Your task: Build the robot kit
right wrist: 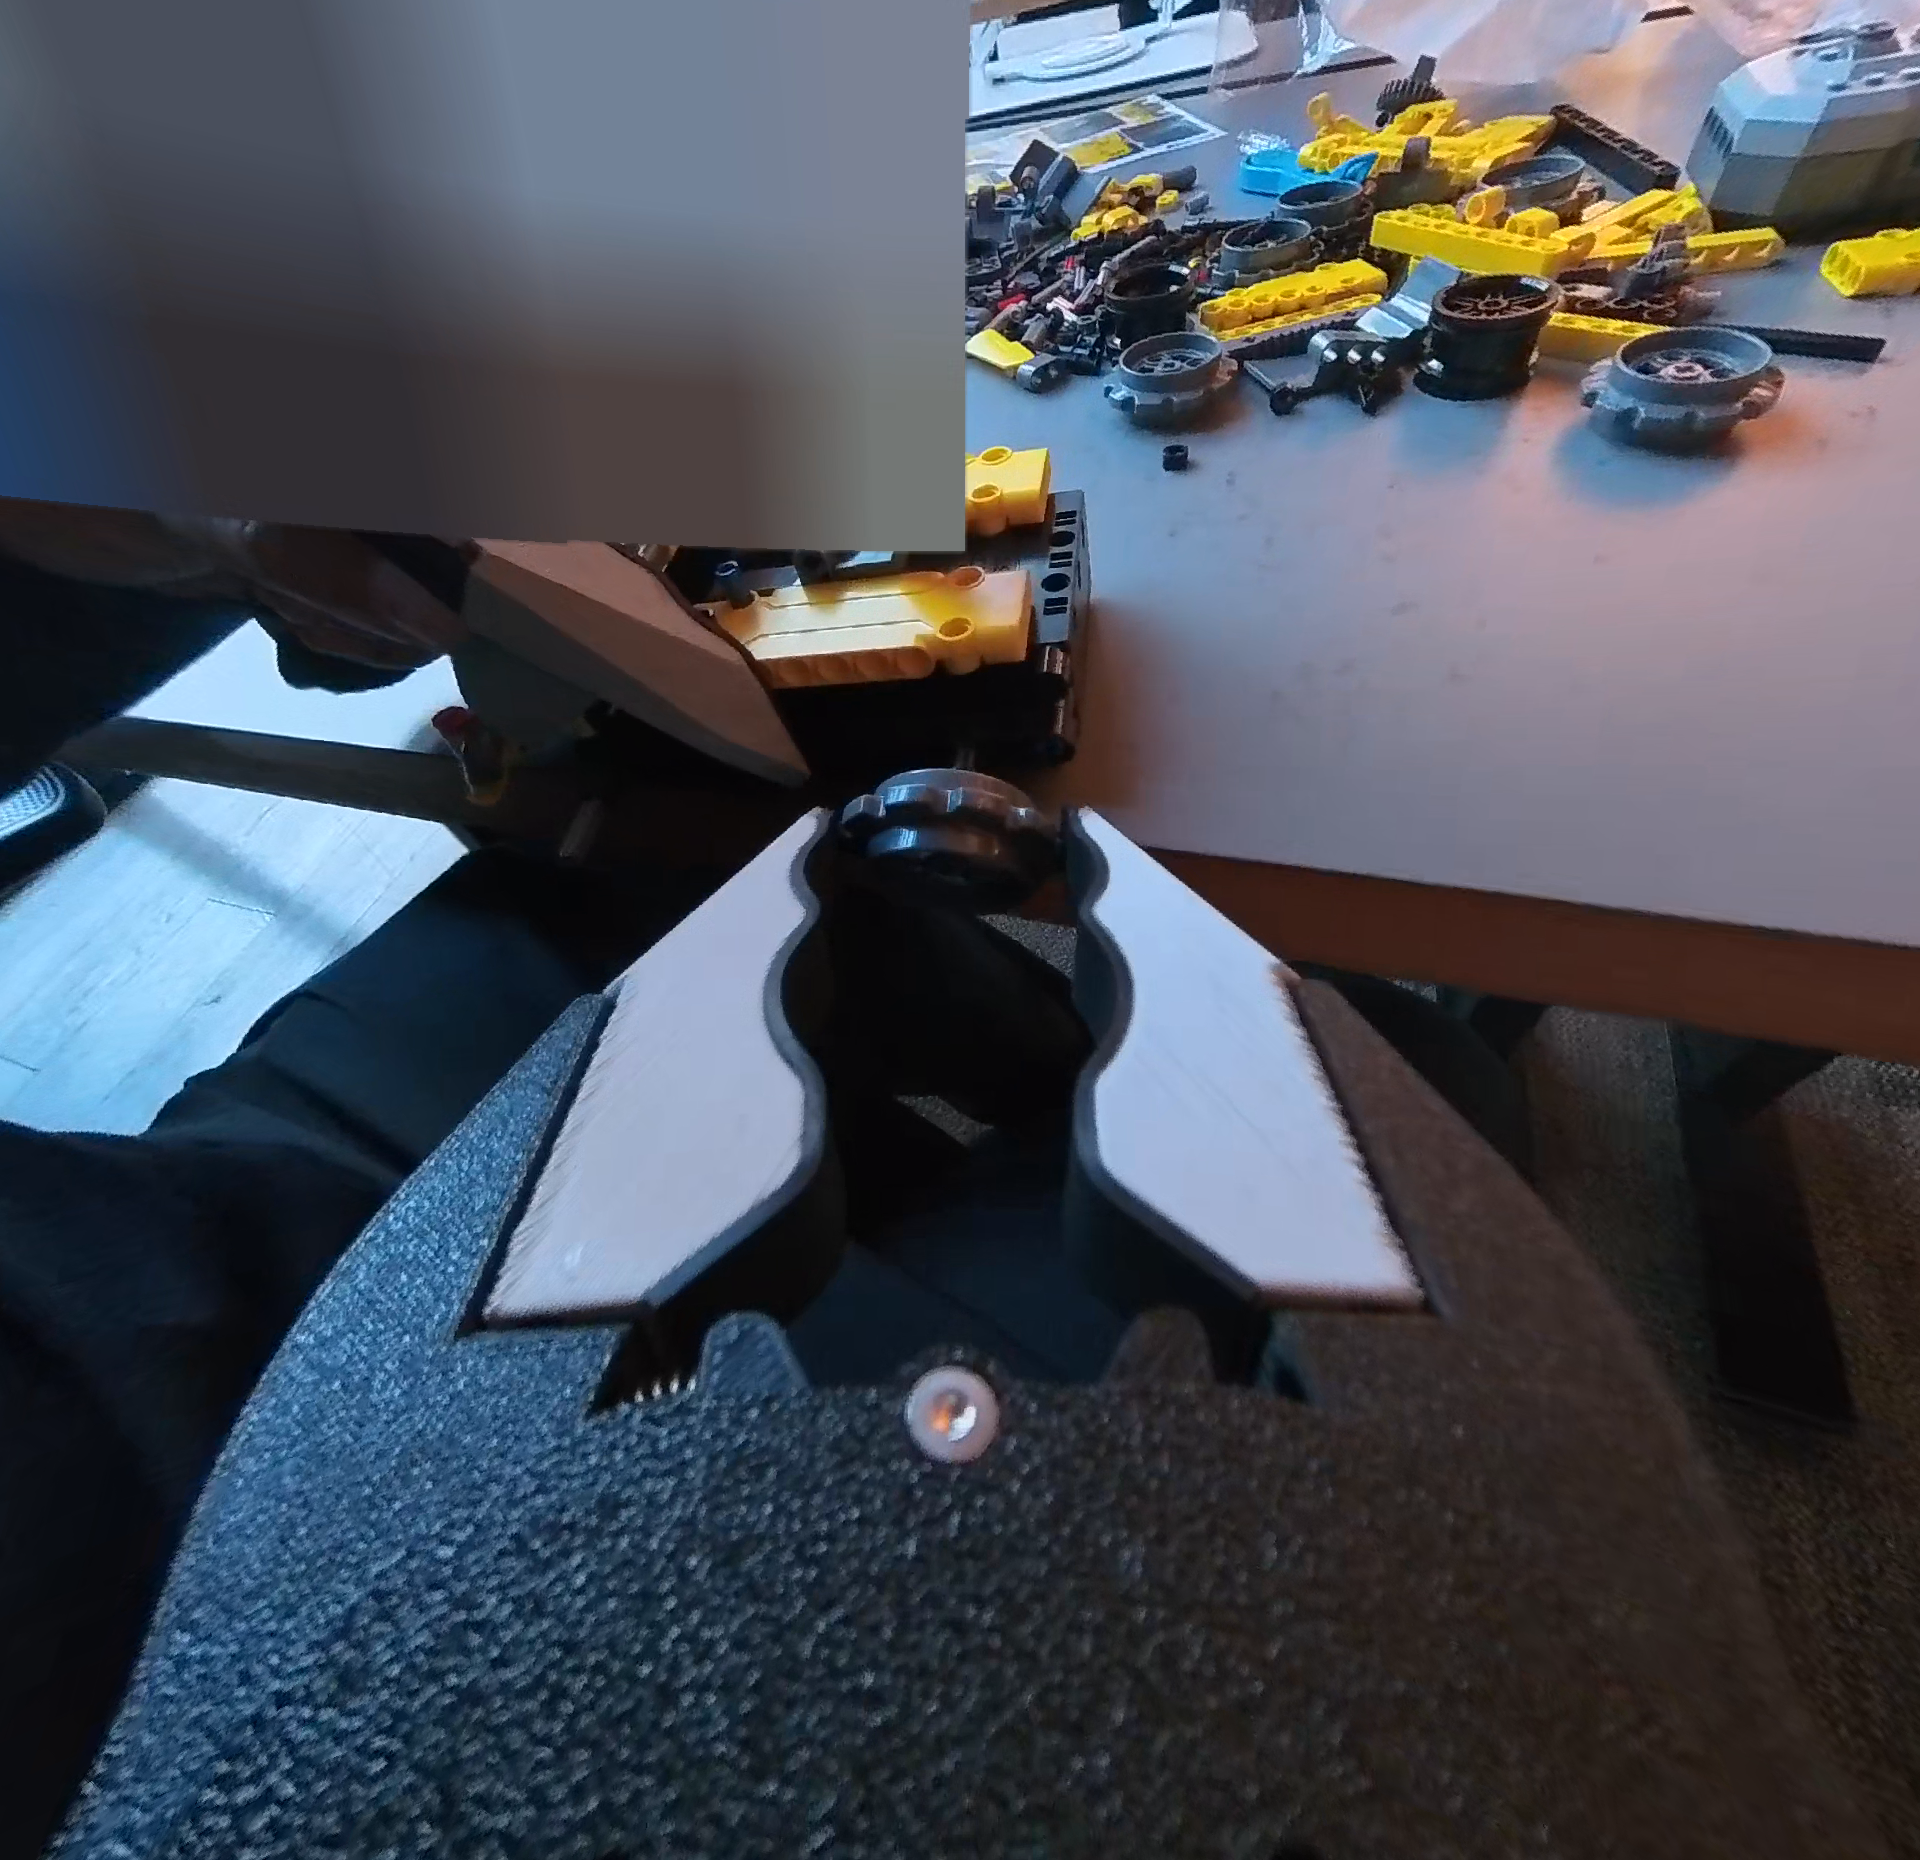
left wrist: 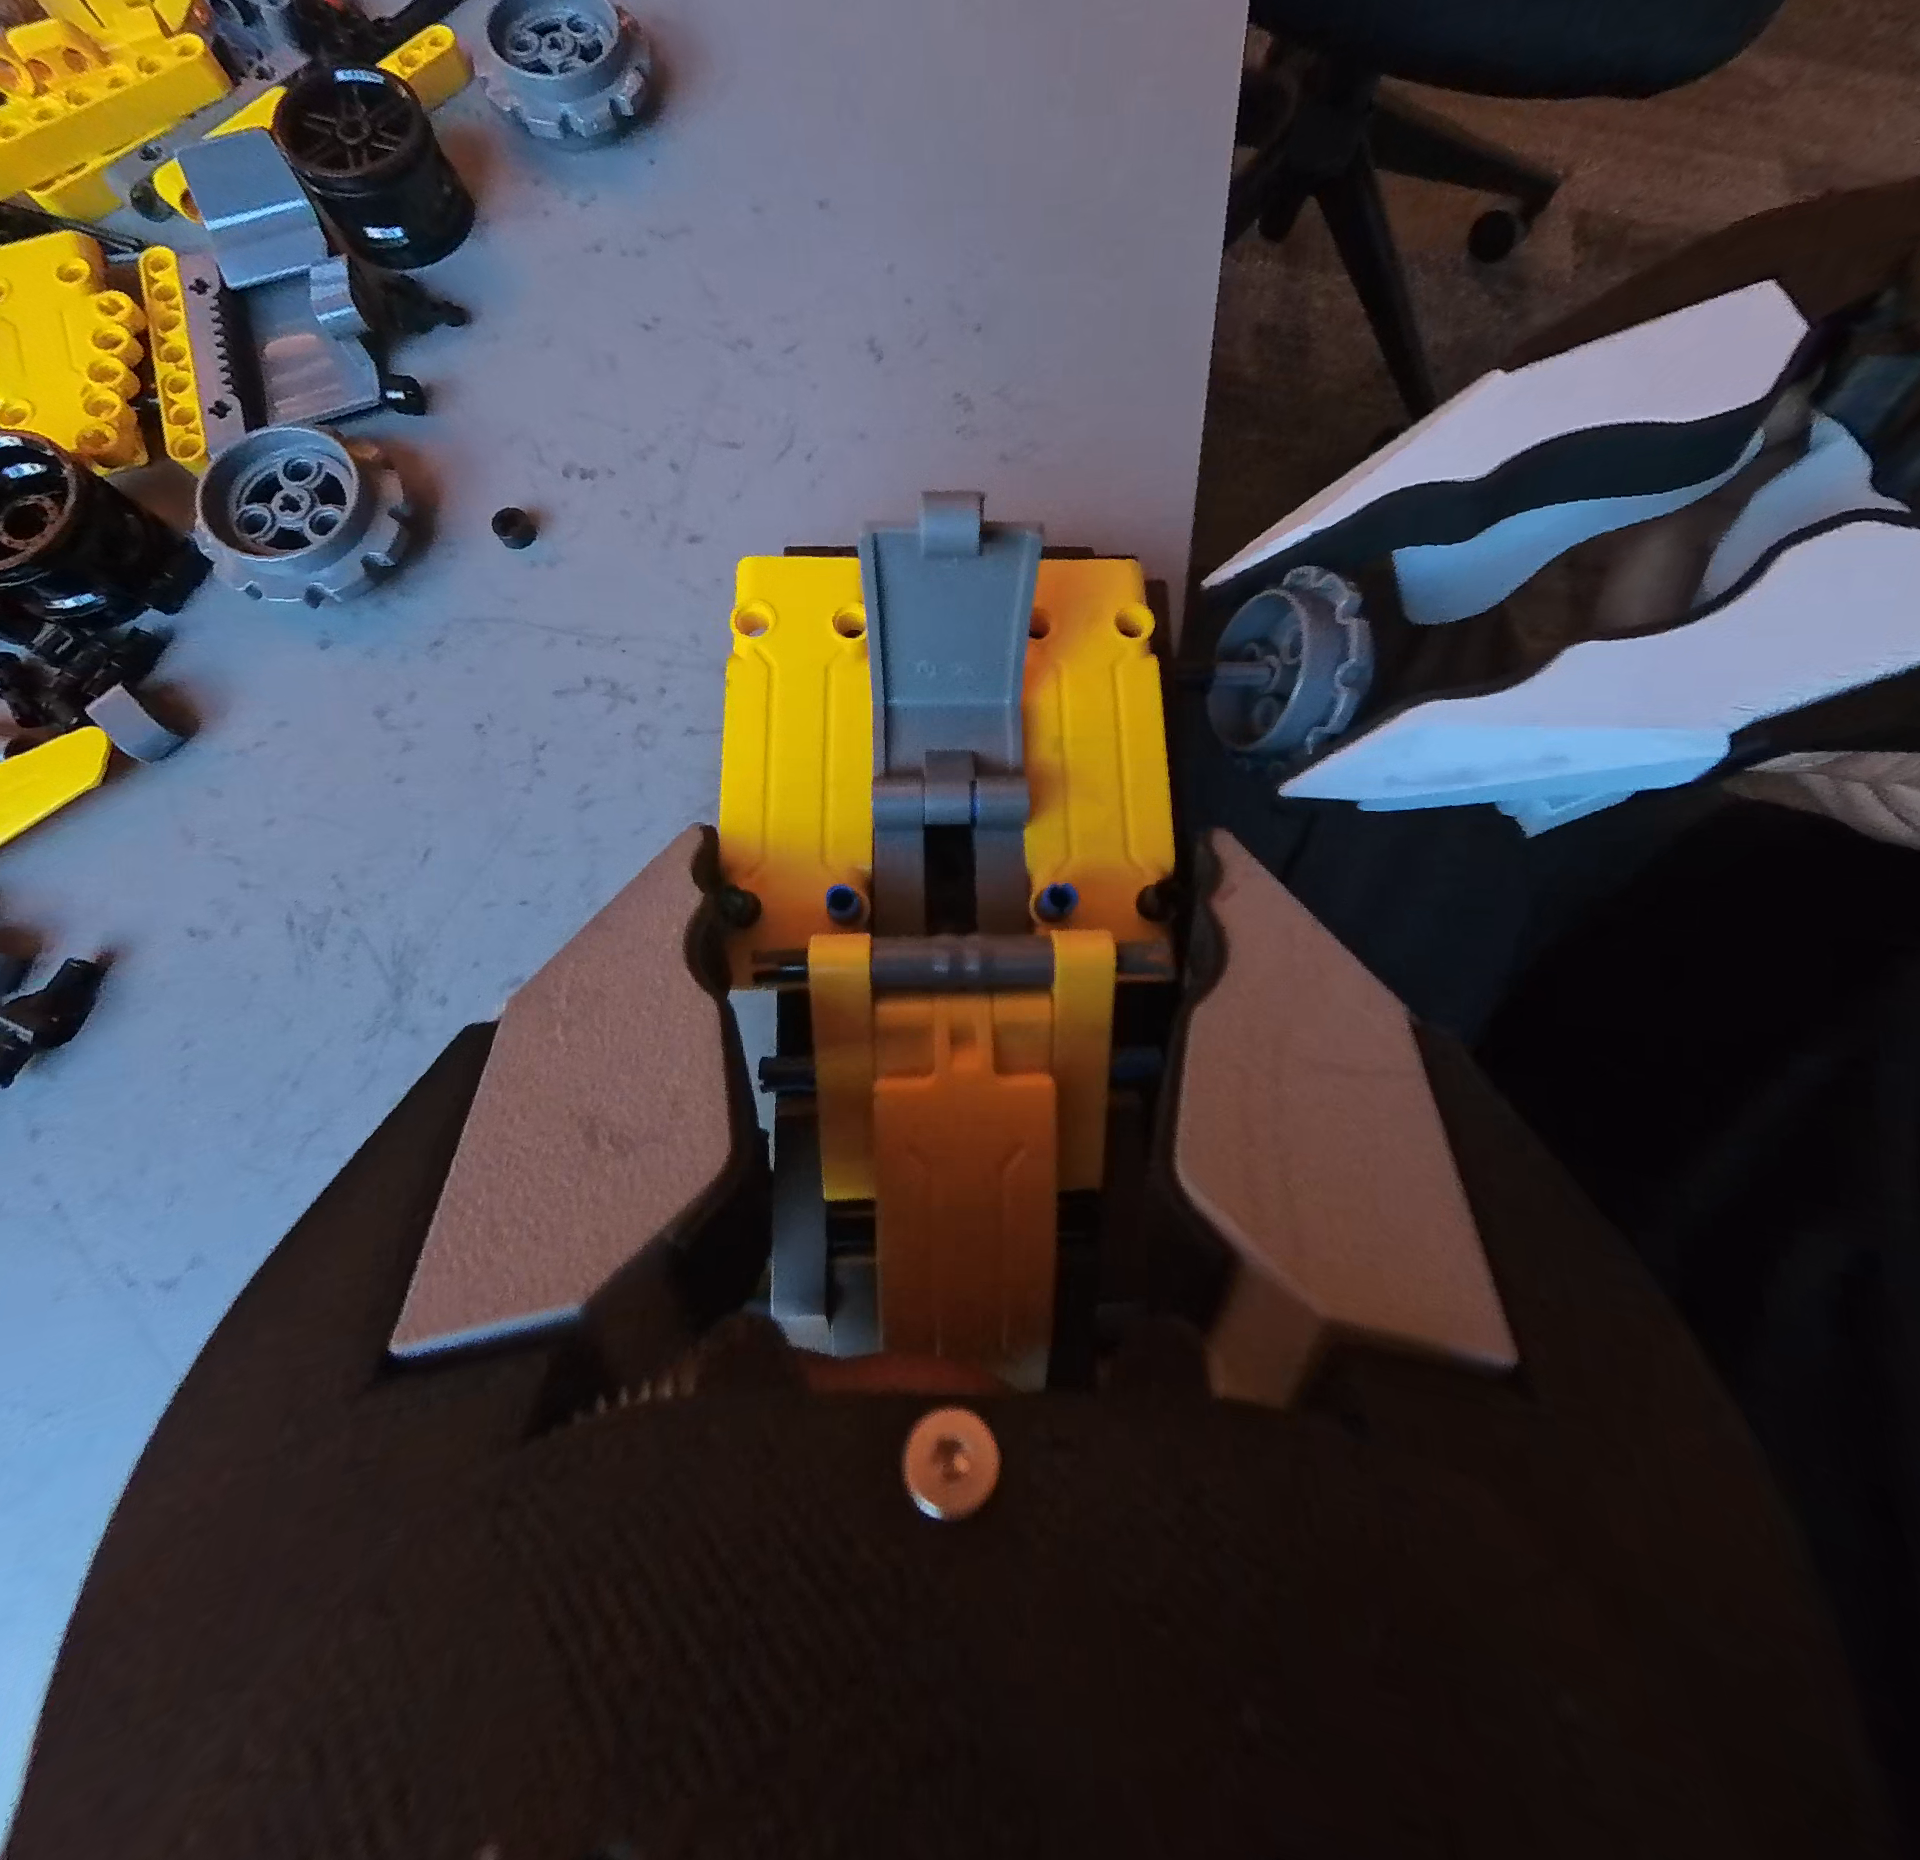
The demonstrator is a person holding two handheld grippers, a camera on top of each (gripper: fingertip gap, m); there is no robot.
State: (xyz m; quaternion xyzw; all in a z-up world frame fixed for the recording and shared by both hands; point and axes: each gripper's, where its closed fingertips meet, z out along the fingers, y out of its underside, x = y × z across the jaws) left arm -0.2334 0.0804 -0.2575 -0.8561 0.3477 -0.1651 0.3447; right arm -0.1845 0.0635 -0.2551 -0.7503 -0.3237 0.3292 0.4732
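left gripper (left wrist: pixel 951 885) has its jaws clamped on the yellow-and-grey brick model (left wrist: pixel 940 730), steadying it at the corner edge of the surface (left wrist: pixel 831 304). right gripper (right wrist: pixel 951 834) has jaws pinched on a grey wheel hub (right wrist: pixel 945 823), just beside the model's side, off the edge. loose parts pile (right wrist: pixel 1455 252) lies well apart, bare surface between.

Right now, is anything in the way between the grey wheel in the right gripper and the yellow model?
Nothing visible. The right gripper holds the wheel right beside the side of the model, which the left gripper clamps at the table edge. A thin axle seems to bridge the small gap.
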